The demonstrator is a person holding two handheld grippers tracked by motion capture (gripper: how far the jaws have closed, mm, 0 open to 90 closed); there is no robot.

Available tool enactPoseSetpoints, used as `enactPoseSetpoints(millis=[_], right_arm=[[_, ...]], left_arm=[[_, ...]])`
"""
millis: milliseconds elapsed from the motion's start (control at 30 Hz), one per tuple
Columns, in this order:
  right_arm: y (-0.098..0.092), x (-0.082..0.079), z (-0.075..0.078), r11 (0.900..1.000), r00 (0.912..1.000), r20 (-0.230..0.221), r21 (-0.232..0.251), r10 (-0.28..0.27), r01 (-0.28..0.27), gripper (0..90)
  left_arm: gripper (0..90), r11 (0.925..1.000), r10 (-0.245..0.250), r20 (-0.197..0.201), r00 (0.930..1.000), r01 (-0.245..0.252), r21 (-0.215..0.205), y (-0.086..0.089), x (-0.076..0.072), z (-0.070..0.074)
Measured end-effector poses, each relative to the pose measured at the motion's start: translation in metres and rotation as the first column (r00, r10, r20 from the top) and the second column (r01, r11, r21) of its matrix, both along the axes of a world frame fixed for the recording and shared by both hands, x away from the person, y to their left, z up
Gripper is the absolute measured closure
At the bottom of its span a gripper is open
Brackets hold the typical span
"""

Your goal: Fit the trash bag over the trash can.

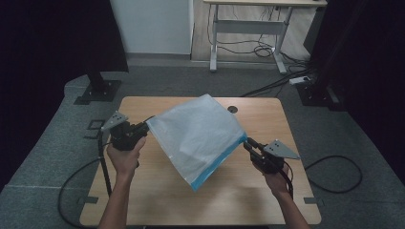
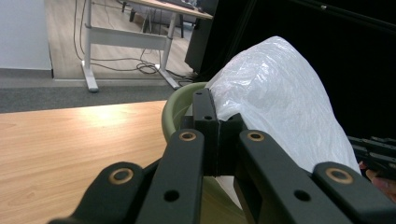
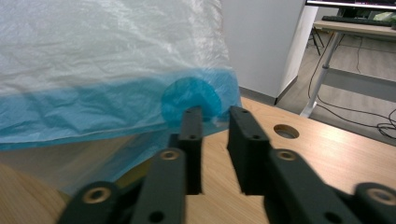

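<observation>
A white plastic bag (image 1: 198, 133) with a blue band along its lower edge hangs stretched above the wooden table (image 1: 157, 191). My left gripper (image 1: 145, 126) is shut on the bag's left corner. In the left gripper view the bag (image 2: 275, 88) bulges past the pressed-together jaws of my left gripper (image 2: 210, 107), and a green bowl rim (image 2: 170, 112) shows behind them. My right gripper (image 1: 247, 141) is at the bag's right corner. In the right gripper view a gap shows between the jaws of my right gripper (image 3: 215, 116), with the bag's blue corner (image 3: 196, 100) just at the tips.
The table has a round cable hole (image 1: 232, 109) near its far edge. A black stand base (image 1: 98, 90) sits on the floor to the far left. Behind stands a white desk frame (image 1: 248, 26), and cables (image 1: 334, 174) lie on the carpet to the right.
</observation>
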State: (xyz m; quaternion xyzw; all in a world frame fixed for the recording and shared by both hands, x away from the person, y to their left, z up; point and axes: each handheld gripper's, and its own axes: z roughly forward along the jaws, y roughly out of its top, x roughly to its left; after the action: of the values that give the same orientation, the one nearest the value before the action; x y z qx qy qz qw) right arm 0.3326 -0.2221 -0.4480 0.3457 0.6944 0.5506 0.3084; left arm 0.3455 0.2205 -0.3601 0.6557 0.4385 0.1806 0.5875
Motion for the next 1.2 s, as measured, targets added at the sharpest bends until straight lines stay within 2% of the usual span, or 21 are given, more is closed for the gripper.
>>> enactPoseSetpoints(millis=[100,233,300,333,367,400,433,467,567,633,733,800,900,1000,1200], right_arm=[[0.001,0.000,0.001,1.000,0.9999,0.004,0.001,0.010,-0.010,83.9],[0.001,-0.001,0.002,1.000,0.9998,0.007,-0.008,0.016,-0.016,86.0],[0.001,-0.003,0.002,0.999,0.9999,0.011,-0.036,0.002,-0.001,78.2],[0.000,-0.004,-0.002,0.998,0.9998,0.009,-0.054,-0.018,0.019,65.9],[0.000,-0.004,-0.002,0.998,0.9998,0.009,-0.054,-0.018,0.019,65.9],[-0.001,-0.003,-0.007,0.996,0.9986,0.003,-0.069,-0.052,0.052,58.8],[-0.003,-0.002,-0.010,0.995,0.9979,-0.003,-0.070,-0.065,0.064,55.5],[-0.004,0.000,-0.013,0.995,0.9967,-0.010,-0.063,-0.080,0.079,53.4],[-0.006,0.002,-0.016,0.996,0.9965,-0.014,-0.046,-0.082,0.081,51.8],[-0.005,0.003,-0.014,0.999,0.9987,-0.007,-0.003,-0.050,0.050,50.7],[-0.001,0.001,-0.008,1.000,0.9999,0.012,0.018,-0.009,0.009,50.5],[0.001,-0.003,-0.004,1.000,0.9997,0.024,0.029,0.004,-0.004,54.9],[0.002,-0.005,0.002,0.999,0.9994,0.031,0.029,0.016,-0.017,72.4],[-0.001,-0.004,0.010,0.999,0.9993,0.036,0.034,-0.013,0.012,86.0],[-0.020,0.002,0.034,0.991,0.9940,0.037,0.087,-0.103,0.100,88.4]], left_arm=[[89.4,1.0000,0.004,-0.003,1.0000,-0.004,-0.004,0.003,0.000,-0.001],[89.4,1.0000,0.008,-0.005,1.0000,-0.008,-0.005,0.005,0.000,-0.002],[89.4,0.9999,0.009,-0.006,0.9999,-0.009,-0.008,0.006,0.000,-0.002],[89.3,0.9999,0.009,-0.005,0.9999,-0.009,-0.008,0.006,0.000,-0.002],[89.3,0.9999,0.011,-0.006,0.9999,-0.011,-0.012,0.006,0.000,-0.002],[89.4,0.9998,0.012,-0.005,0.9999,-0.012,-0.015,0.007,0.000,-0.002],[89.4,0.9998,0.012,-0.005,0.9999,-0.012,-0.015,0.007,0.000,-0.002],[89.4,0.9998,0.012,-0.006,0.9999,-0.013,-0.015,0.008,0.000,-0.002],[89.4,0.9998,0.013,-0.008,0.9999,-0.013,-0.016,0.008,0.001,-0.002],[89.3,0.9998,0.013,-0.010,0.9999,-0.013,-0.016,0.008,0.002,-0.002],[89.4,0.9998,0.013,-0.012,0.9999,-0.013,-0.015,0.006,0.003,-0.003],[89.4,0.9999,0.008,-0.015,0.9999,-0.008,-0.012,0.004,0.003,-0.003],[89.3,0.9999,-0.003,-0.022,0.9998,0.003,-0.013,-0.001,0.006,-0.005],[89.3,0.9997,-0.019,-0.026,0.9995,0.019,-0.012,-0.008,0.009,-0.006],[89.3,0.9978,-0.066,-0.034,0.9973,0.066,0.004,-0.028,0.018,-0.005]])
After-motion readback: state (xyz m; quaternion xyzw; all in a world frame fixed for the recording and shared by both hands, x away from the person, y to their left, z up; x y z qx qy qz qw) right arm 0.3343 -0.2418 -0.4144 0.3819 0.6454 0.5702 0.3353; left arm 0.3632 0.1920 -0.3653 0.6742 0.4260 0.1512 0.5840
